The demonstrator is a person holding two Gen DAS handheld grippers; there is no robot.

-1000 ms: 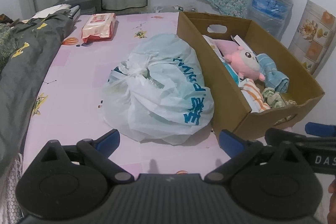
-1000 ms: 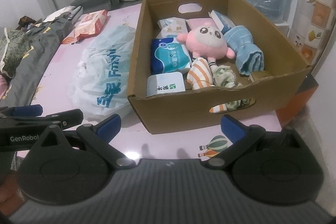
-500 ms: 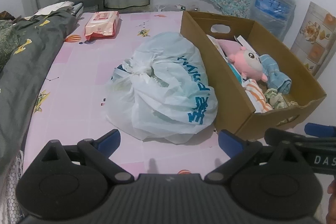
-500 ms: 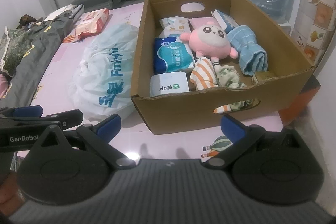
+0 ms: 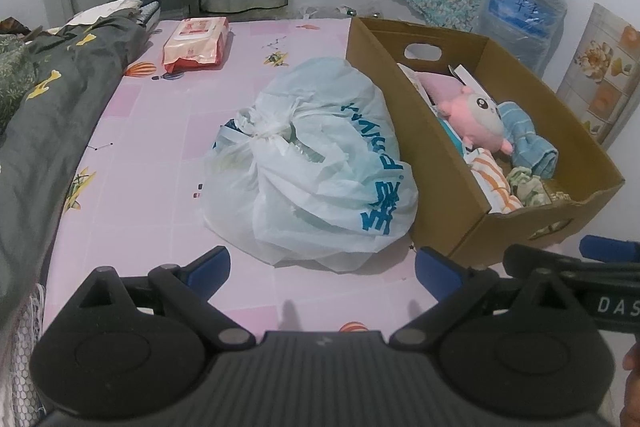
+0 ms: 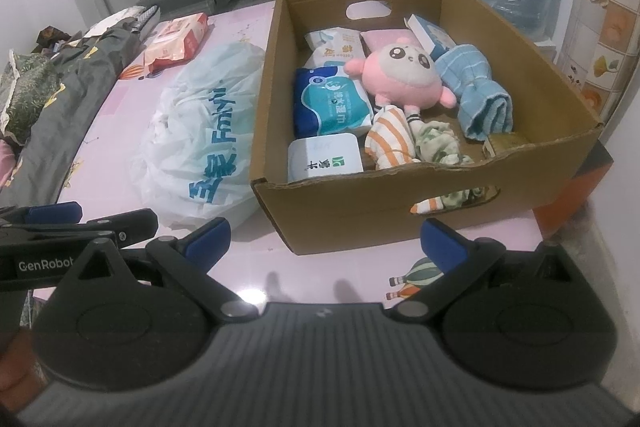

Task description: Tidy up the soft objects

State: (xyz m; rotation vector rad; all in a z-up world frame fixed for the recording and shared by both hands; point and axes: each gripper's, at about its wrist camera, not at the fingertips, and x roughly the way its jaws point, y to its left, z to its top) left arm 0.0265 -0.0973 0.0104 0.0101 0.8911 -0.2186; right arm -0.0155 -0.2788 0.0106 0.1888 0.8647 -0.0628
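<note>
Landmark: cardboard box on the pink table. Left gripper spread wide, holding nothing, near side of the tied white plastic bag; bag touches the box's left wall, contents not discernible through the plastic. Right gripper likewise spread and empty, just short of the box's near wall.

Inside the box: pink plush centre, blue towel to its right, striped cloth and green patterned cloth at the near wall, partly poking through the handle cutout. Wipes packs along the box's left side. Left view hides most of these behind the box wall. Red-and-white pack lies well beyond the bag.
</note>
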